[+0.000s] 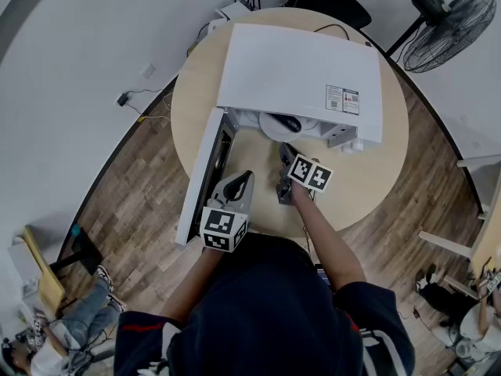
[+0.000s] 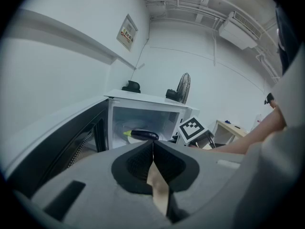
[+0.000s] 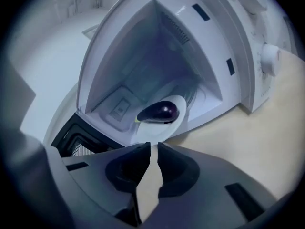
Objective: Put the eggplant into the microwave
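on the round counter (image 1: 368, 186) the white microwave (image 1: 301, 73) stands with its door (image 1: 205, 175) swung wide. inside, the eggplant (image 3: 159, 111) lies on a white plate (image 3: 152, 130), so placing looks done. left claw (image 2: 152, 147) clenched, right claw (image 3: 153, 149) all but clenched, both empty. next is probably pushing the door closed.
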The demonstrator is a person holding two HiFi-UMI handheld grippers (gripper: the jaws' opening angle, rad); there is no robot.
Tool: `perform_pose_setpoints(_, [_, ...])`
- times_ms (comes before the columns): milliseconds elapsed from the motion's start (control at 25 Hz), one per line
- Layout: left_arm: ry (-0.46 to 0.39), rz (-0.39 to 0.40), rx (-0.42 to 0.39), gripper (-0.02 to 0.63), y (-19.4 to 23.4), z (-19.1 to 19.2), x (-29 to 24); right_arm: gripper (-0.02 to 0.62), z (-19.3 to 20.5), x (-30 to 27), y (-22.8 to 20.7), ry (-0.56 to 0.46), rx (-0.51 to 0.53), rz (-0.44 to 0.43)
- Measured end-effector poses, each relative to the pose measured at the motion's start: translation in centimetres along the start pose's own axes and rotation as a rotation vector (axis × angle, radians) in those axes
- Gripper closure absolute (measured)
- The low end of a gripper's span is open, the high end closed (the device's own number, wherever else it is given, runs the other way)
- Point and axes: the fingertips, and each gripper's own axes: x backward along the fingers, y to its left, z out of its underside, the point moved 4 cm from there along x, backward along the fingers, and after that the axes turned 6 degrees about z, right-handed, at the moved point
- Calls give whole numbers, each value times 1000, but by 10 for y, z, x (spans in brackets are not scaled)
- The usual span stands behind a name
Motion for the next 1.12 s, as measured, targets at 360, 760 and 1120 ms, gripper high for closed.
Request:
perform_pose_setpoints(360, [3, -17, 10, 589, 4, 2, 0, 574, 8, -11, 6, 40, 233, 65])
perform_pose_setpoints(760, [11, -20, 4, 589, 8, 2, -4, 575, 2, -20, 8, 33, 300, 88])
perform_pose_setpoints(1120, [23, -17, 14, 589, 14, 3, -6, 575, -10, -28, 8, 28, 289, 92])
